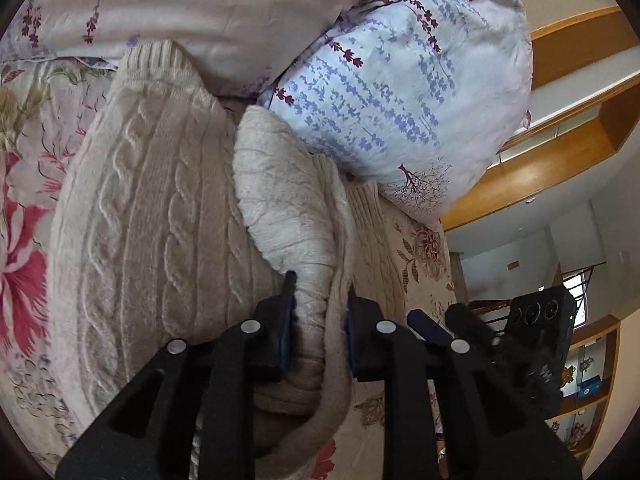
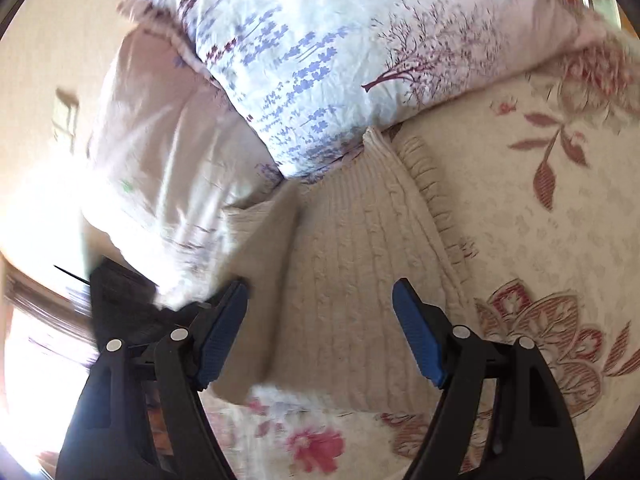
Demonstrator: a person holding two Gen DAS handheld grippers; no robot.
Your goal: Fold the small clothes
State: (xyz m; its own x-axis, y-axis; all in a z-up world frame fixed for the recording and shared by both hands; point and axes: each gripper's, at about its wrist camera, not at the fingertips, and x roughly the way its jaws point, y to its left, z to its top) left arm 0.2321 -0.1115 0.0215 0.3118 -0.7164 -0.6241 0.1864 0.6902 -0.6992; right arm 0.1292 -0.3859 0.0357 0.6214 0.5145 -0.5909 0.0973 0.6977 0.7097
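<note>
Floral bedspread (image 2: 532, 240) covers the bed, and a cream cable-knit sweater (image 1: 160, 208) lies spread on it. Nearest in the left wrist view, the left hand-held gripper (image 1: 318, 320) is clamped on a bunched fold of the sweater's sleeve (image 1: 280, 200), which rises between its blue pads. The right hand-held gripper (image 2: 320, 332) hangs with its fingers wide apart over the sweater, holding nothing. Beyond the knit, a lavender-print pillow (image 1: 404, 88) presses against the sweater's far edge, beside a pale quilt (image 1: 200, 4). Wooden shelving (image 1: 560, 152) stands farther off.
</note>
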